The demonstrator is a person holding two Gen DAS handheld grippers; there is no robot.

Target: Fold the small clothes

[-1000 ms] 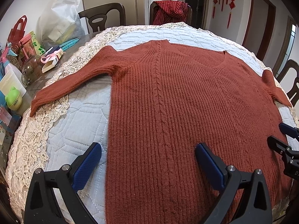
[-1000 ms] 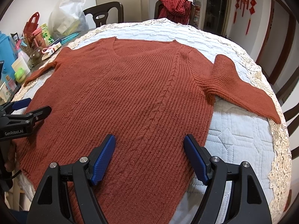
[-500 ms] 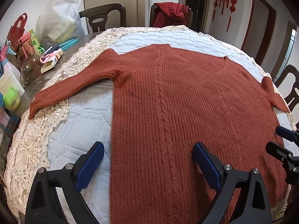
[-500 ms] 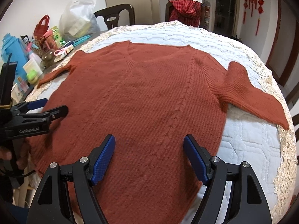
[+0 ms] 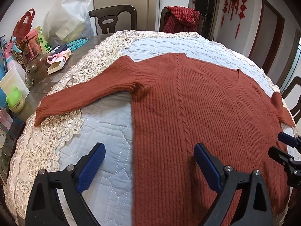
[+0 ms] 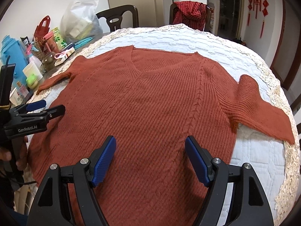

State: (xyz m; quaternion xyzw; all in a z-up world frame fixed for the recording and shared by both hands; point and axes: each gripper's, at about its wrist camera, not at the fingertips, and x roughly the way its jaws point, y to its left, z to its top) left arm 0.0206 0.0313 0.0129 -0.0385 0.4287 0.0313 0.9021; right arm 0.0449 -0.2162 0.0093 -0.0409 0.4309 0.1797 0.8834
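Left gripper hovered over the sweater's left hem edge, fingers spread, holding nothing. Right gripper hovered above mid-hem, also spread and empty. Sweater lay flat on the quilted cloth, neckline pointing away, both sleeves out sideways.

left gripper | right gripper | black frames | blue ribbed pads | silver screws

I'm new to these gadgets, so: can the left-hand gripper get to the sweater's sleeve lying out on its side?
Probably yes. The left gripper is open and the left sleeve lies flat on the quilted cloth with nothing on it or between them.
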